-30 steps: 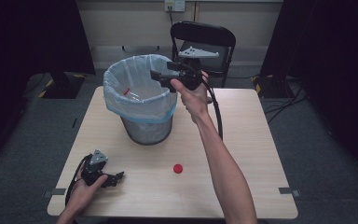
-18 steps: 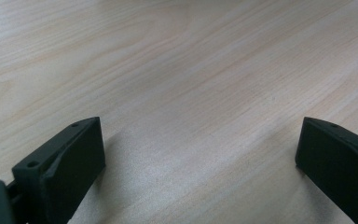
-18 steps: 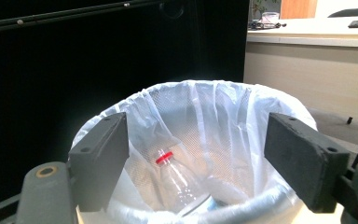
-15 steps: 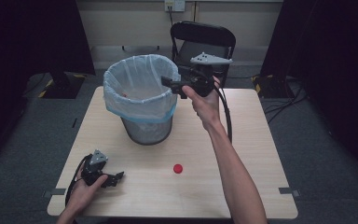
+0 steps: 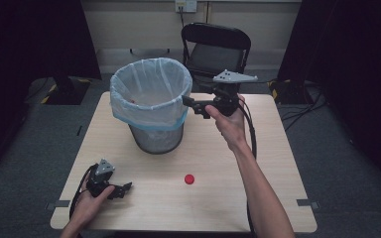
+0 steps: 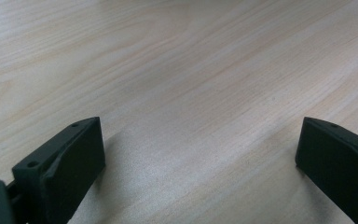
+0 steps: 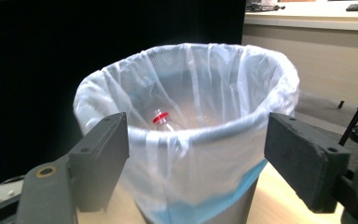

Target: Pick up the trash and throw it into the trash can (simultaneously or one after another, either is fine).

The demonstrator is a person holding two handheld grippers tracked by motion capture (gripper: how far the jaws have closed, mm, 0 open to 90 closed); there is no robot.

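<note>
A mesh waste bin (image 5: pixel 151 106) with a white liner stands at the back left of the wooden table (image 5: pixel 258 198). Inside it lies a clear bottle with a red neck ring (image 7: pixel 161 119). My right gripper (image 5: pixel 191 103) hangs level just right of the bin's rim, pointing at it; its jaws stand open and empty (image 7: pixel 196 140). A small red cap (image 5: pixel 190 179) lies on the table in front of the bin. My left gripper (image 5: pixel 125 188) rests at the front left, open, with bare wood between its jaws (image 6: pixel 200 140).
A black folding chair (image 5: pixel 216 47) stands behind the table's far edge. The right gripper's cable (image 5: pixel 250 134) trails along the forearm. Dark curtains flank both sides.
The right gripper has drawn back to the right from above the bin's rim and dropped slightly. The left gripper has stayed put.
</note>
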